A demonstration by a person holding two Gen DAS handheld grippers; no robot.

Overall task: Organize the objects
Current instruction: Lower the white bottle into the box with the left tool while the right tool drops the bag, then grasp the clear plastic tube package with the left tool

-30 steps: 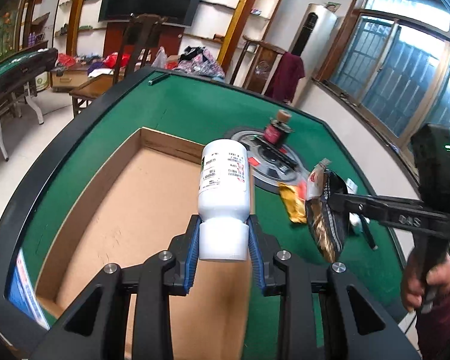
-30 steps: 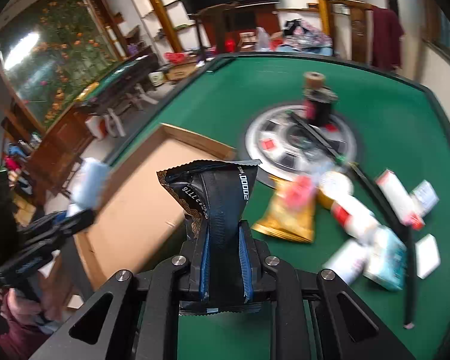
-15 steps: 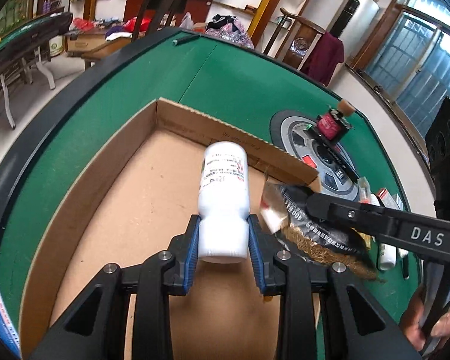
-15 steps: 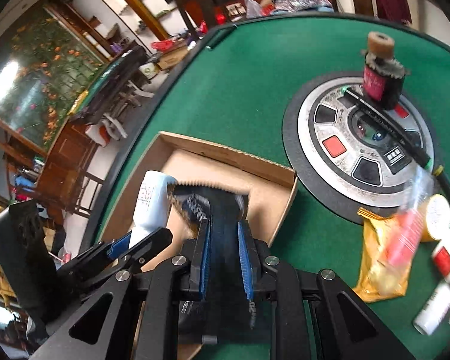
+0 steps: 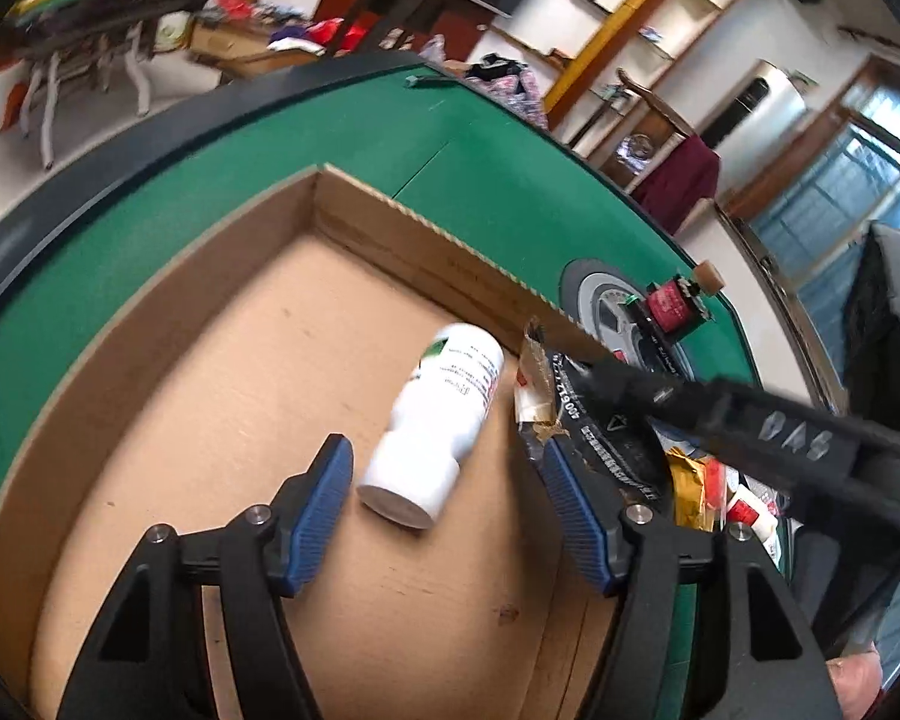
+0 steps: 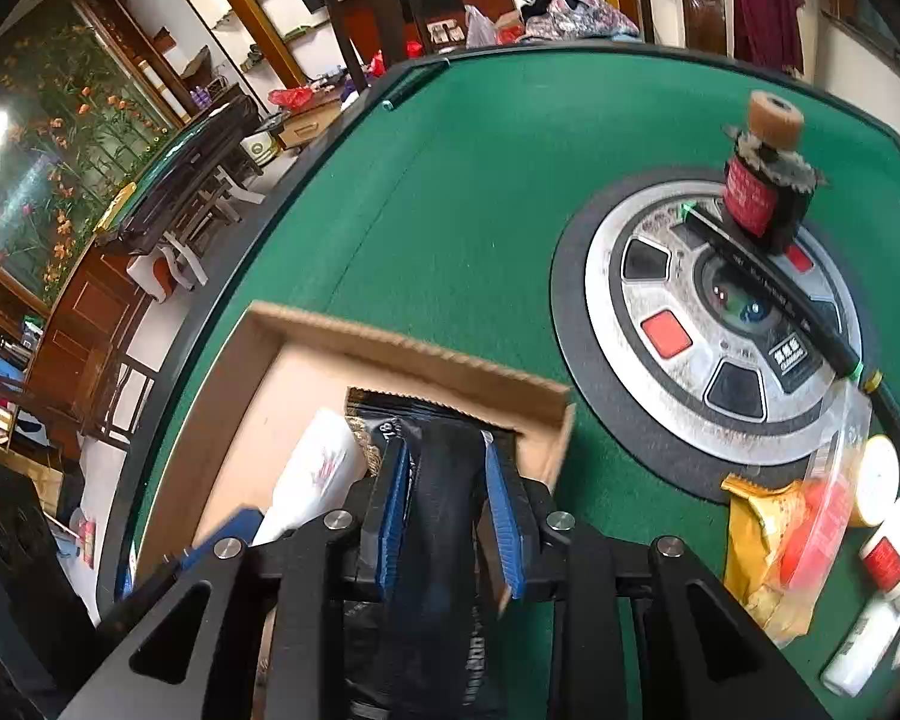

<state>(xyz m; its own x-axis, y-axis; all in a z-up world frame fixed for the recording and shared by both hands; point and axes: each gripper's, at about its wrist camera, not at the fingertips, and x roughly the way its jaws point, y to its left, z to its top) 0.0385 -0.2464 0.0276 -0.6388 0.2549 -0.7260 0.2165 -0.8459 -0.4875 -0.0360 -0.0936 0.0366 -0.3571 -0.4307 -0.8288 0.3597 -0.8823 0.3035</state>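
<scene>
A white bottle (image 5: 438, 414) is seen on its side on the floor of the cardboard box (image 5: 210, 360), between the spread, empty jaws of the left gripper (image 5: 444, 516), apparently just set down for sorting. Beside it, a black snack packet (image 6: 444, 480) is lowered over the box's corner, with the right gripper (image 6: 450, 516) parted slightly around it; whether it is gripped cannot be told. Further out on the green table (image 6: 462, 180), a yellow packet (image 6: 756, 540), small white bottles (image 6: 882, 564) and a dark jar (image 6: 762, 180) on the central dial await collection.

matt cardboard box (image 5: 222, 396), glossy plastic bottle (image 5: 435, 420)
</scene>
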